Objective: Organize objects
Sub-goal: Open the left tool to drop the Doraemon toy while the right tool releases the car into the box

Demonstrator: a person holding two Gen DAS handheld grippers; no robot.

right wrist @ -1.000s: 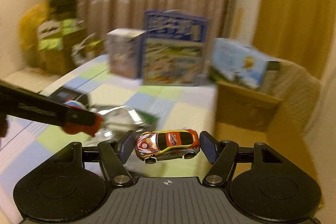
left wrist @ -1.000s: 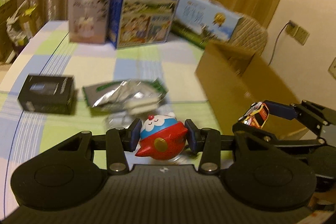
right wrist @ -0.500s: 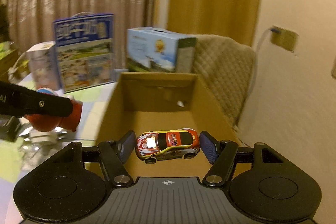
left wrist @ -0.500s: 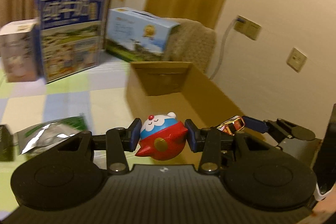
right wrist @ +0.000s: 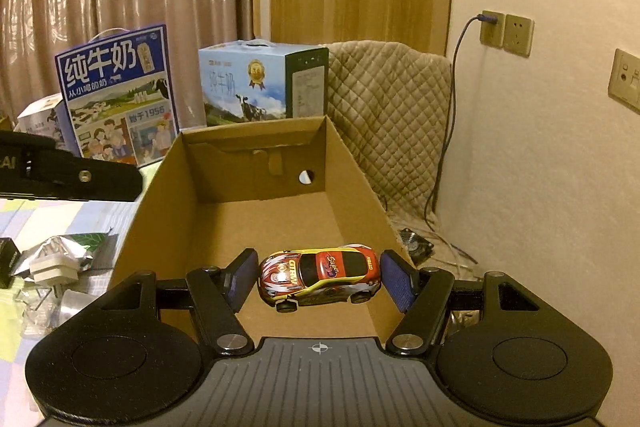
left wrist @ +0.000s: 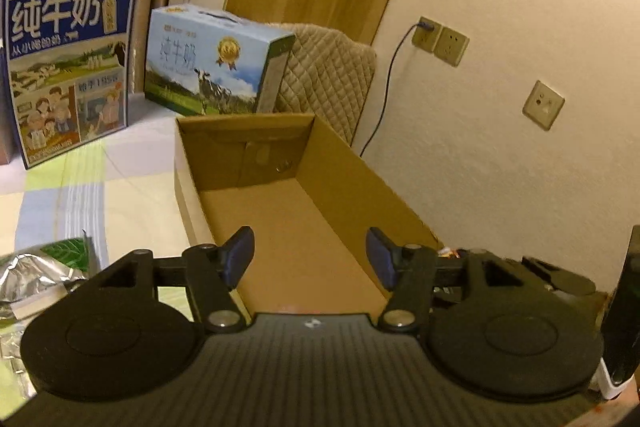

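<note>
Left gripper [left wrist: 308, 261]: fingers opening, nothing between them. The round red-and-blue toy they clamped half a second ago is gone from view. Below the gap lies the bare floor of the cardboard box [left wrist: 340, 163].

Foil packet [right wrist: 60, 251]: crumpled, silver and green, on the checked tabletop [left wrist: 80, 195] left of the box.

Milk cartons: dark blue carton [right wrist: 116, 95] upright at the back left; pale blue carton [right wrist: 260, 83] behind the box's far wall.

Right gripper [right wrist: 318, 279]: fingers clenched on the toy car [right wrist: 320, 277], as before. The car is red and yellow with white flames on its nose and black windows; it is held sideways, nose to the left, above the near end of the box.
</note>
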